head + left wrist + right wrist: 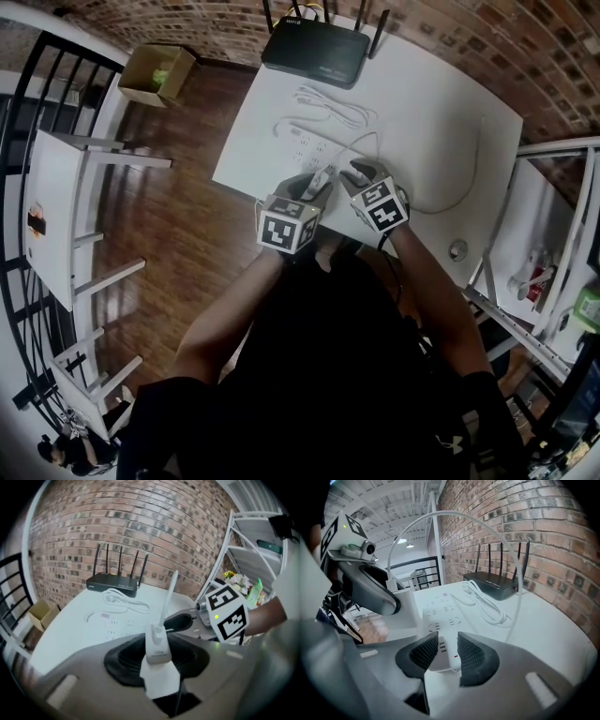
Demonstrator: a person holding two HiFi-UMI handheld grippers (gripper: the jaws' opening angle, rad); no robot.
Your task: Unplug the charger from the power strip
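My left gripper point(159, 654) is shut on a white charger point(160, 680), which hangs above the table, clear of the white power strip point(117, 623). A white cable point(168, 597) is plugged into the charger's top and arcs away. In the right gripper view the charger point(405, 607) sits up and to the left of the strip point(440, 609). My right gripper point(443, 654) is closed on the near end of that strip, which lies flat on the table. In the head view both grippers, left point(317, 192) and right point(354, 178), meet just in front of the strip point(314, 145).
A black router point(314, 47) with antennas stands at the far edge of the white table point(441, 122). A coiled white cord point(333, 108) lies behind the strip. A cardboard box point(155, 73) sits on the floor to the left, and metal shelving point(553, 244) stands to the right.
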